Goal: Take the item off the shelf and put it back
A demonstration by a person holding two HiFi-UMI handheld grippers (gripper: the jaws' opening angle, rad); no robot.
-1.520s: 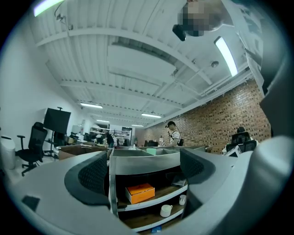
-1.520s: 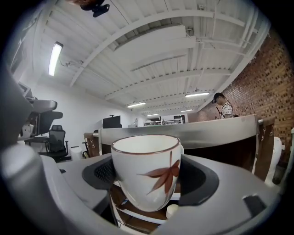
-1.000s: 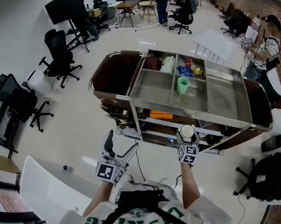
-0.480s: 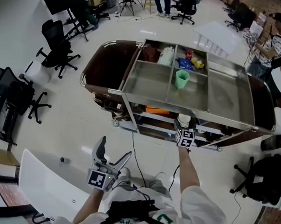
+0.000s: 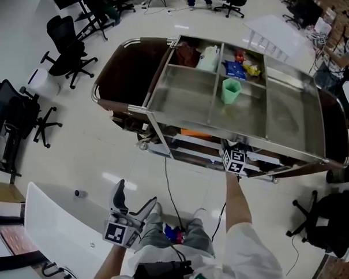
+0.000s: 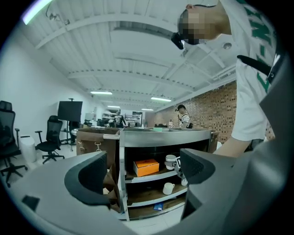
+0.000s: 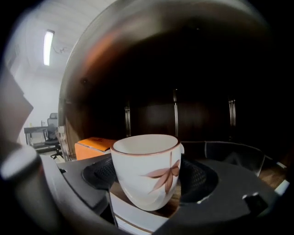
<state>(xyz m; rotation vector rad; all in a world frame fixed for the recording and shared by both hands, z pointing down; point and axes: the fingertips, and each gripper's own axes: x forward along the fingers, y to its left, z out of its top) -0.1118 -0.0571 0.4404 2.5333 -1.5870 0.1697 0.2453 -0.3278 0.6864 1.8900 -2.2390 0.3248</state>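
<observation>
A white cup [image 7: 146, 176] with a brown leaf motif and brown rim sits upright between the pads of my right gripper [image 7: 149, 179], which is shut on it. The gripper [image 5: 234, 157] reaches under the steel top of the cart [image 5: 144, 113] into the middle shelf. From the left gripper view the cup [image 6: 171, 161] shows on that shelf, right of an orange box [image 6: 146, 167]. I cannot tell whether the cup rests on the shelf board. My left gripper [image 5: 134, 200] hangs low, well back from the cart, open and holding nothing.
A second white cup [image 6: 168, 188] stands on the lower shelf. The cart's top tray holds a green cup [image 5: 231, 90], bags and snacks at the back. Office chairs [image 5: 67, 51] stand to the left, and a white table edge [image 5: 57, 228] is by my left gripper.
My right gripper has carried the cup forward, from in front of the cart to under its top and into the shelf. The left gripper has dropped back and to the left.
</observation>
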